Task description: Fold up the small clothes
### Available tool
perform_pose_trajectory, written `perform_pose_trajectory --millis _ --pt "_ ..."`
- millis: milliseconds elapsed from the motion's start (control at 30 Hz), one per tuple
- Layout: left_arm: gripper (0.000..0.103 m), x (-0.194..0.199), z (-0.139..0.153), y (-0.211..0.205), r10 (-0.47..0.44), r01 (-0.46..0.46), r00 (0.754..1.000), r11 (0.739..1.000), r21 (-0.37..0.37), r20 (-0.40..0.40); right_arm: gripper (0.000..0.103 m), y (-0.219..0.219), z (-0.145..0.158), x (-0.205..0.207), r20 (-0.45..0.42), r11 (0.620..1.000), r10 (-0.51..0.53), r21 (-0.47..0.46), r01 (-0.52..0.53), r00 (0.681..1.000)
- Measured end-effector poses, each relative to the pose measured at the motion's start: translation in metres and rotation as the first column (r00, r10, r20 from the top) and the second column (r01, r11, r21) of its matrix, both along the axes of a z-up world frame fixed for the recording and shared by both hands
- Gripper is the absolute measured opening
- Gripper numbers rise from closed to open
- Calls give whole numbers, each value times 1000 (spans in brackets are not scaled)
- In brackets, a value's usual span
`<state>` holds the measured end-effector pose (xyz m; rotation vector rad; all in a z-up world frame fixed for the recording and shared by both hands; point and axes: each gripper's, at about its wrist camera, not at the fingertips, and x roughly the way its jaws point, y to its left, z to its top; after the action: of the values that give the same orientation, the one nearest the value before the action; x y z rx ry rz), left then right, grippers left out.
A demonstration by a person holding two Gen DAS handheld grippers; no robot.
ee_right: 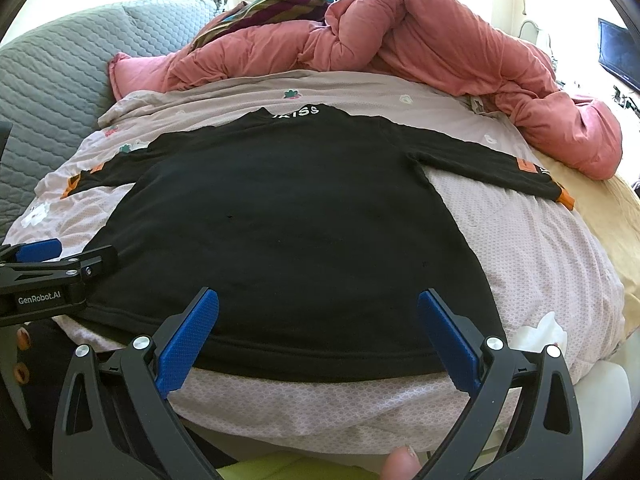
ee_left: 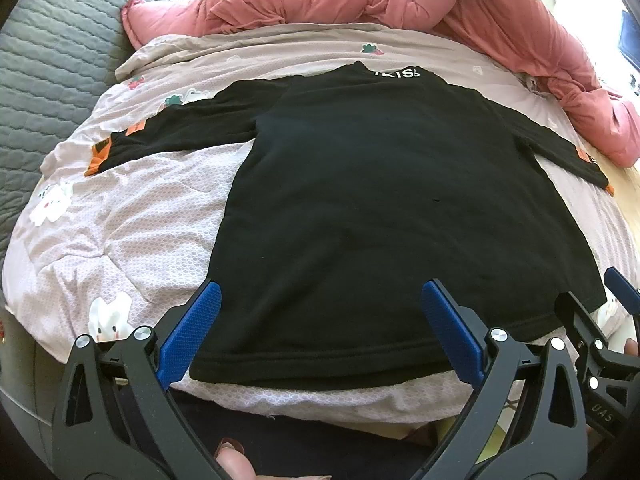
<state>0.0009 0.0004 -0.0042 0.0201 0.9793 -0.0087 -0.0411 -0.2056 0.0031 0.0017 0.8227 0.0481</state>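
spread tongs (ee_left: 320, 328), black shirt (ee_left: 380, 200) lengthwise, collar far

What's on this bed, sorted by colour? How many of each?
Black: 1, the long-sleeved shirt laid flat
Pink: 1, the bunched-up duvet
Pale patterned: 1, the quilt under the shirt
Grey: 1, the quilted cover
Striped multicolour: 1, a cloth behind the duvet
Total: 5

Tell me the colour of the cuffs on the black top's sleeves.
Orange, on both cuffs of the black top; the right wrist view shows them best.
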Motion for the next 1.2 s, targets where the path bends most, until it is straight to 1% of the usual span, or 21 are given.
perform_pose_trajectory --millis 567,733,867,1033,1200 --pt "94 11 -1 -1 -5 5 1000 1000 19 12 99 3 -4 7 -9 1000 -5 -1 5 1000" --pt "94 24 0 -7 -24 24 1000 999 20 4 99 -6 -4 21 -31 1000 0 16 0 1000" --pt "94 36 1 -13 -37 37 999 999 28 6 99 -16 0 34 -18 1000 -12 0 12 1000" --pt "94 55 1 -19 -48 48 999 998 29 -1 99 -28 1 56 -17 1000 -27 12 28 999" --pt "94 79 -1 -23 -44 45 999 998 32 -19 99 -39 3 82 -5 999 -36 -11 36 999"
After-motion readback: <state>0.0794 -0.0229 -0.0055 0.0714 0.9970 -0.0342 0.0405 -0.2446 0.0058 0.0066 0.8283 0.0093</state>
